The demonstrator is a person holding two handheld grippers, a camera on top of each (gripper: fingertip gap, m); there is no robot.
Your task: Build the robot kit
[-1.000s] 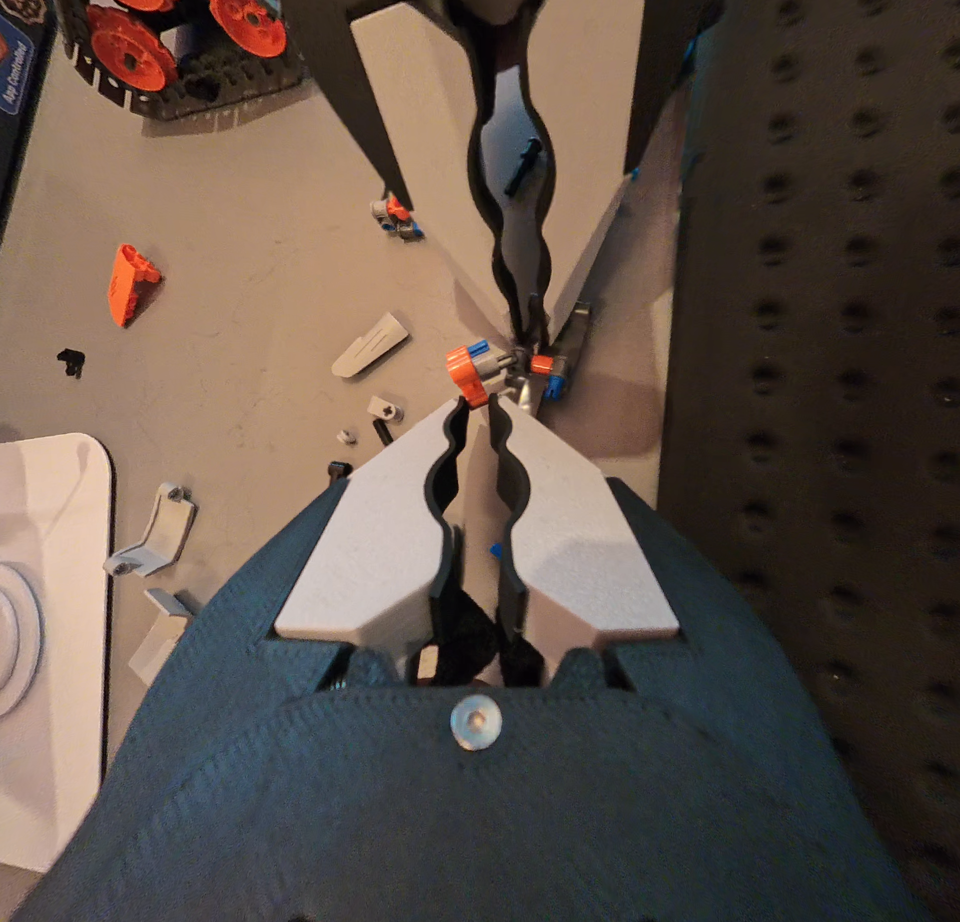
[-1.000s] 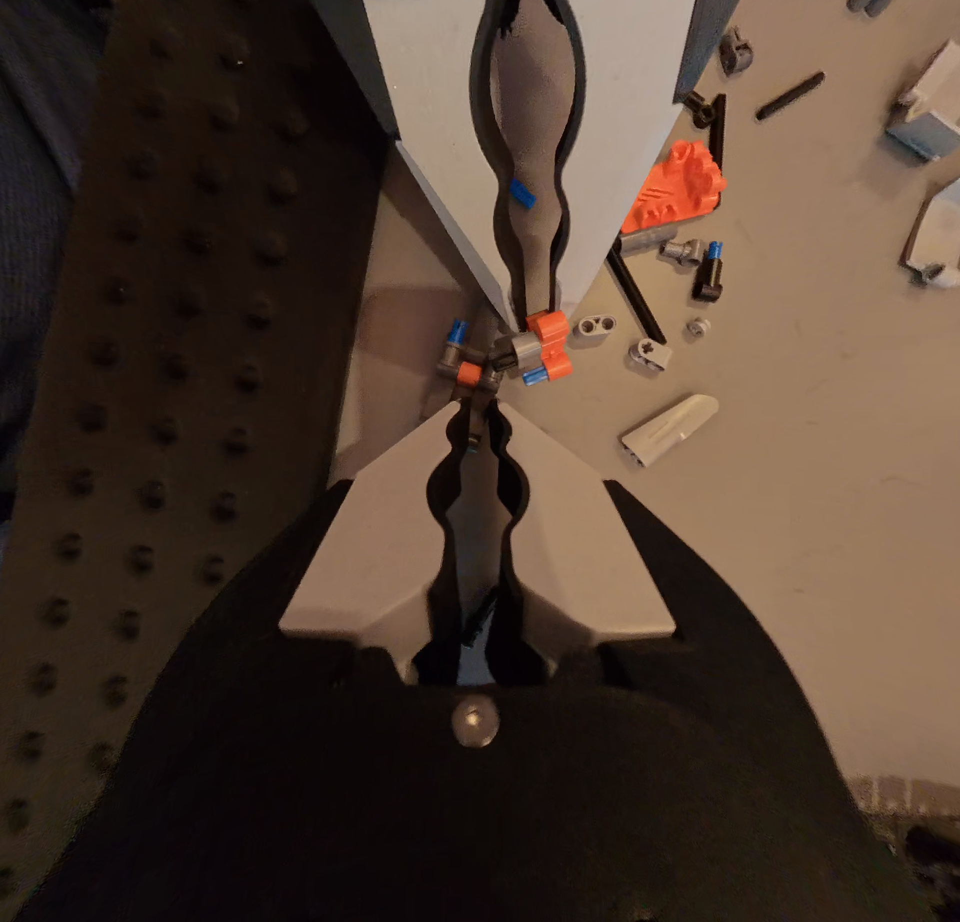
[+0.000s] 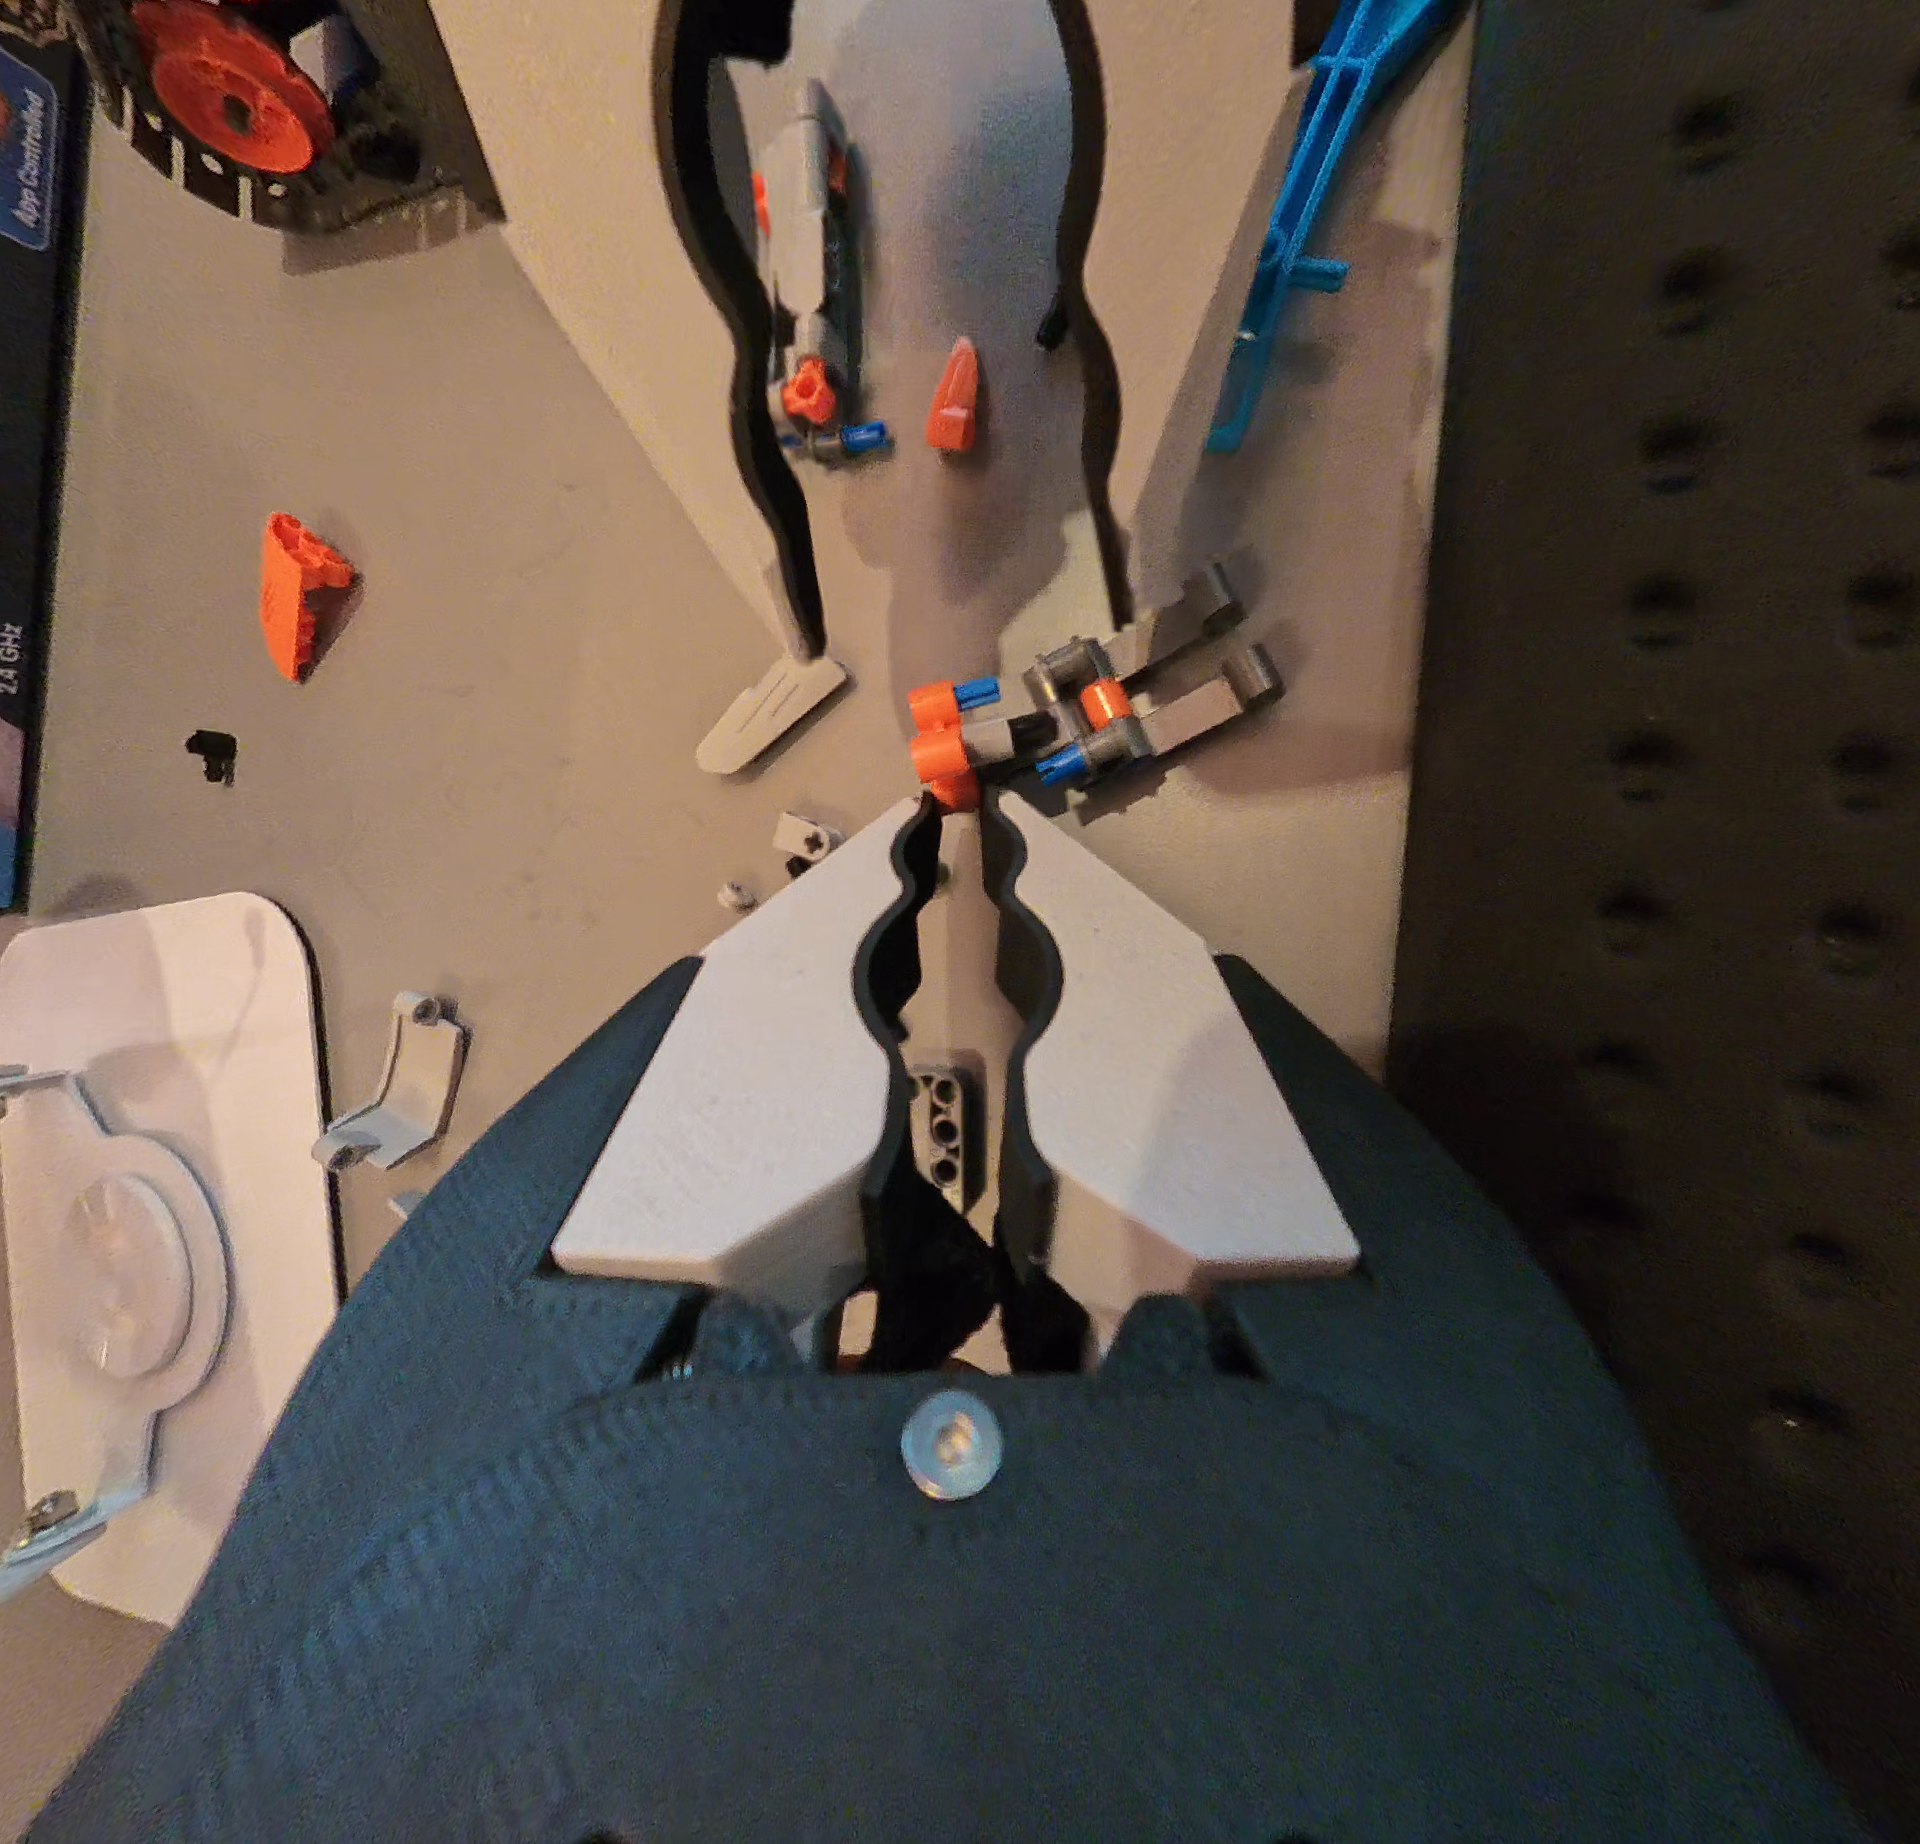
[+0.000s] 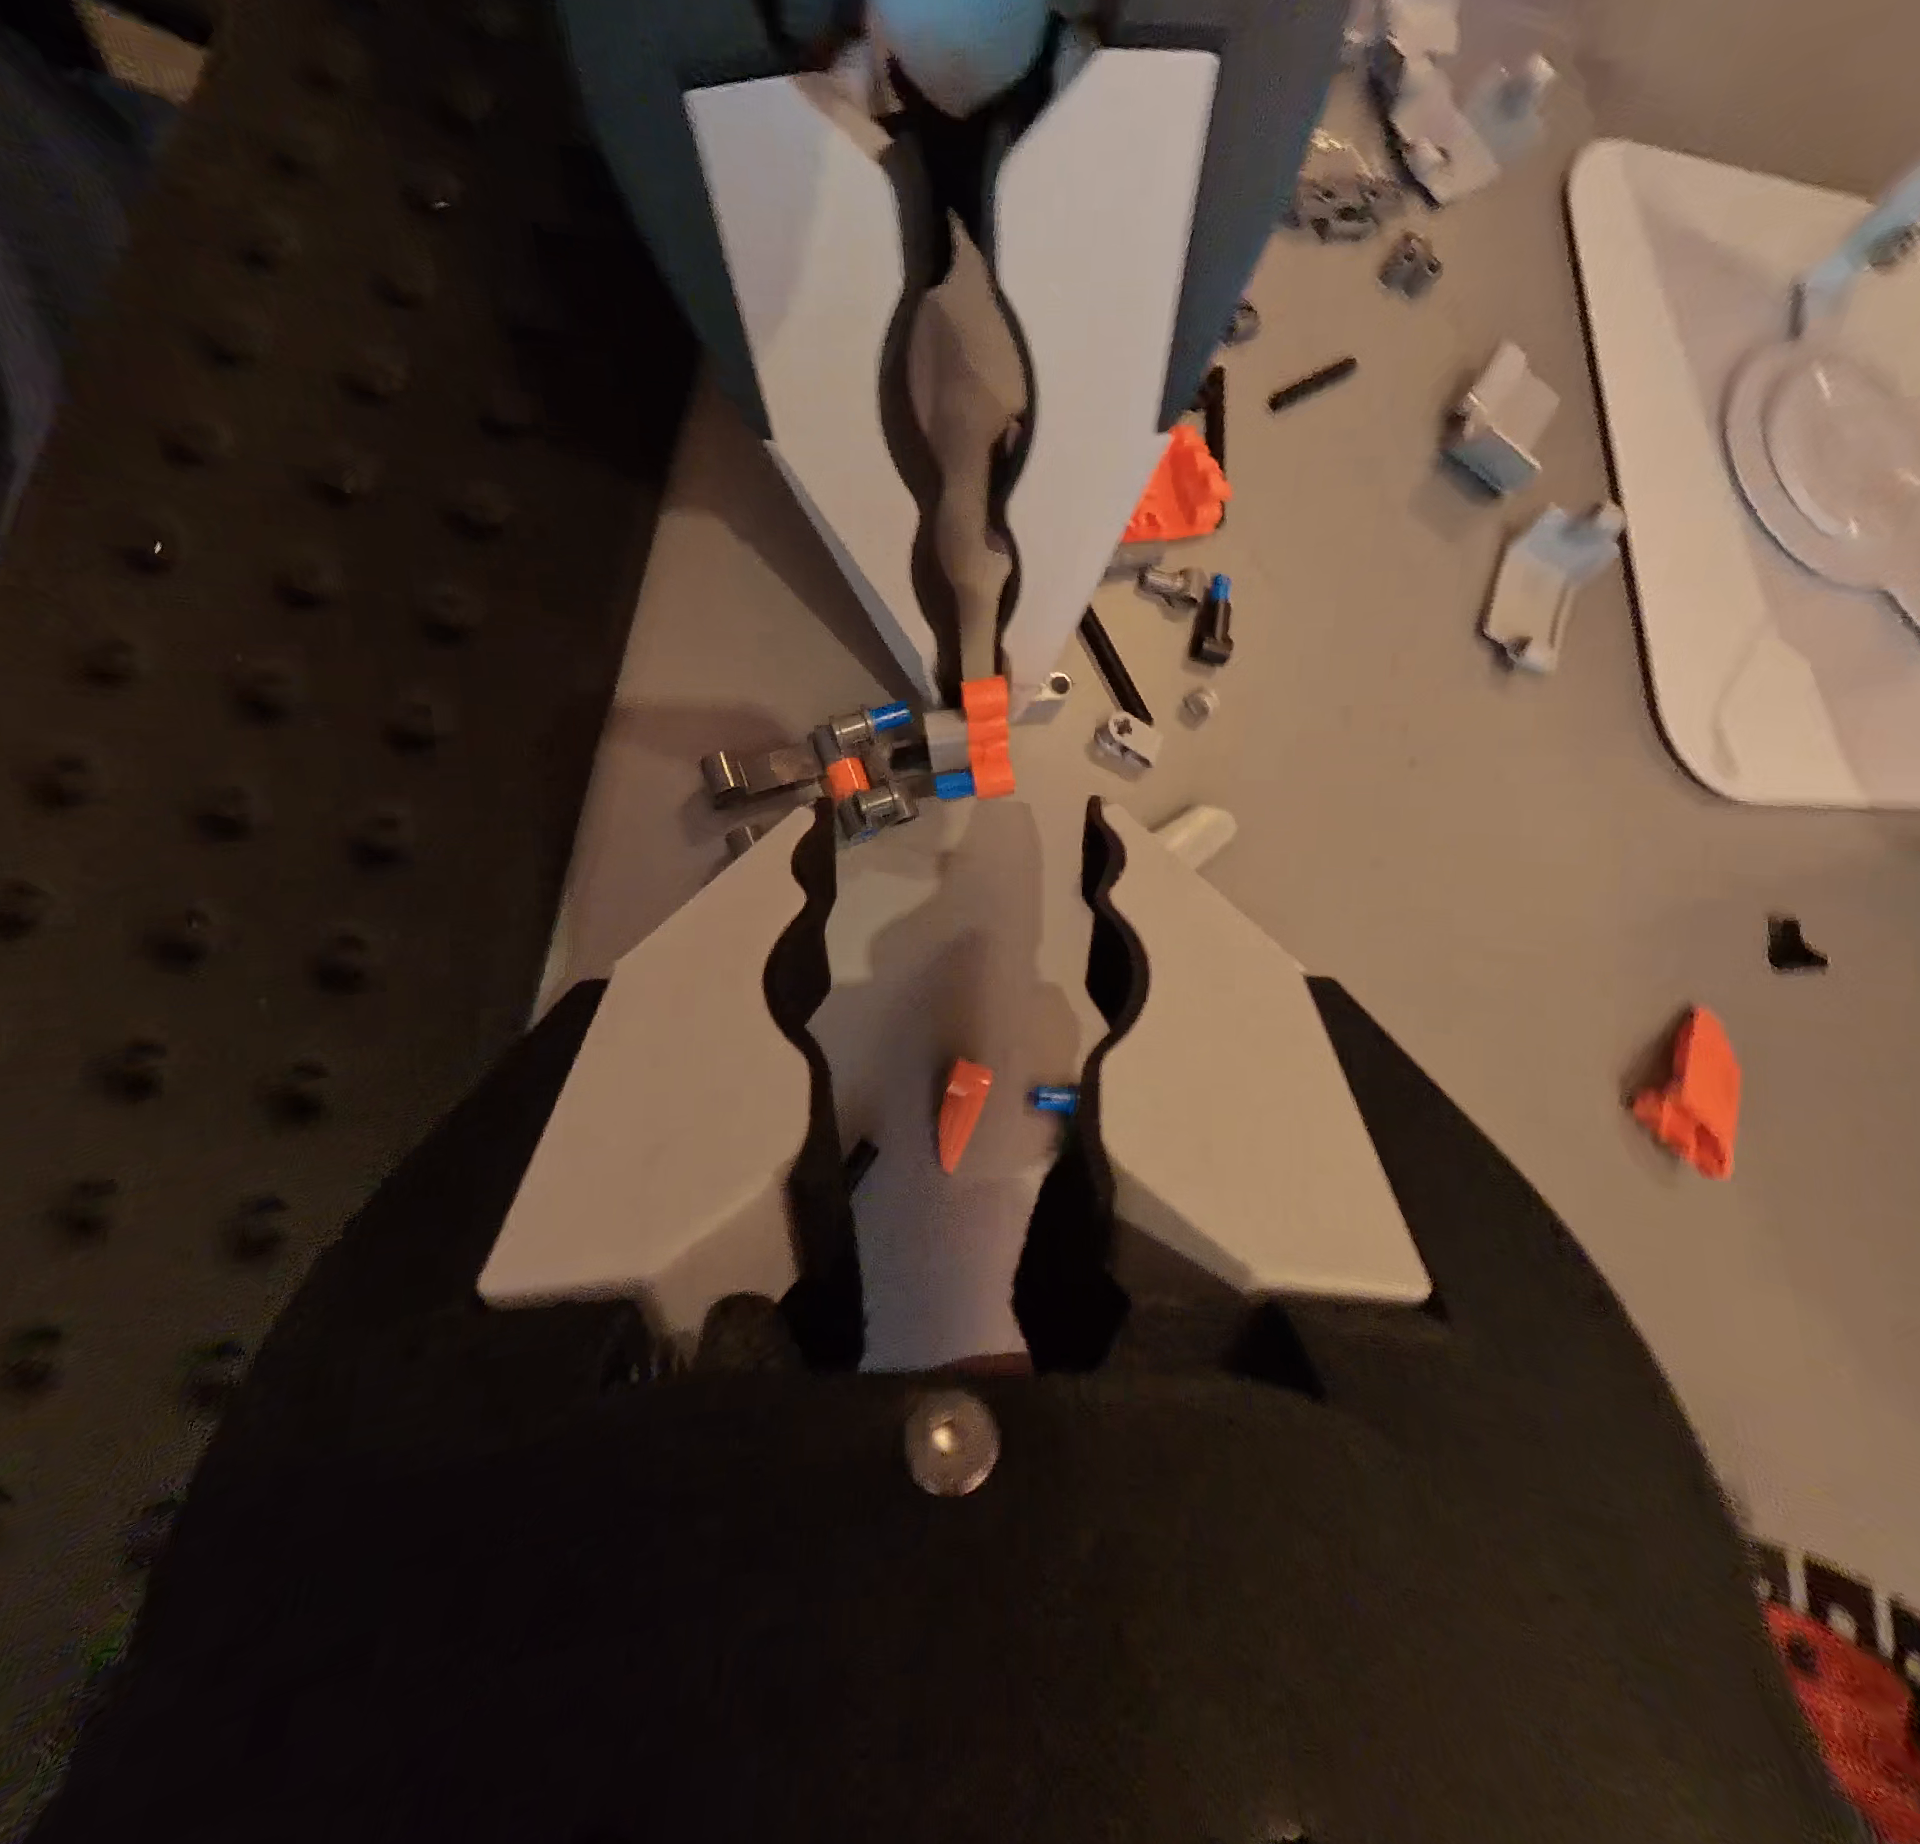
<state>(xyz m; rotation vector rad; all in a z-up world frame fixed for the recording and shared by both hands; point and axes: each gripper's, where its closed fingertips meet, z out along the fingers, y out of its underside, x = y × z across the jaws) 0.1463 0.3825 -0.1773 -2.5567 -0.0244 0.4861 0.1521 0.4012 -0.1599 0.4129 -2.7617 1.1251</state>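
A small brick assembly [image 3: 1081, 724] of orange connectors, blue pins and grey beams hangs just above the grey tabletop. My left gripper [image 3: 954, 807] is shut on its orange end [image 3: 940, 755]; the right wrist view shows this grip from the far side [image 4: 985, 734]. My right gripper [image 4: 961, 828] is open and empty, with its left fingertip [image 4: 821, 838] just short of the assembly's grey pins [image 4: 878, 807]. In the left wrist view the right gripper [image 3: 971, 631] stands wide open opposite mine. A small orange pointed piece [image 4: 961, 1108] lies on the table between the right fingers.
A dark studded mat [image 3: 1662, 859] borders the tabletop. Loose parts lie about: an orange wedge [image 3: 301, 599], a grey curved panel [image 3: 769, 714], a blue tool [image 3: 1320, 184]. A tracked model with orange wheels [image 3: 229, 101] sits at the back, a white tray [image 3: 156, 1223] to the side. My two grippers' fingertips are within a few centimetres of each other. The small orange pointed piece [image 4: 961, 1108] lies around 6 centimeters away from my right fingertips. Look for it in the left wrist view [image 3: 955, 392] too.
My right gripper has opened, let go of the assembly and drawn back. My left gripper still holds the assembly, which now shows its grey beams stretched out sideways.
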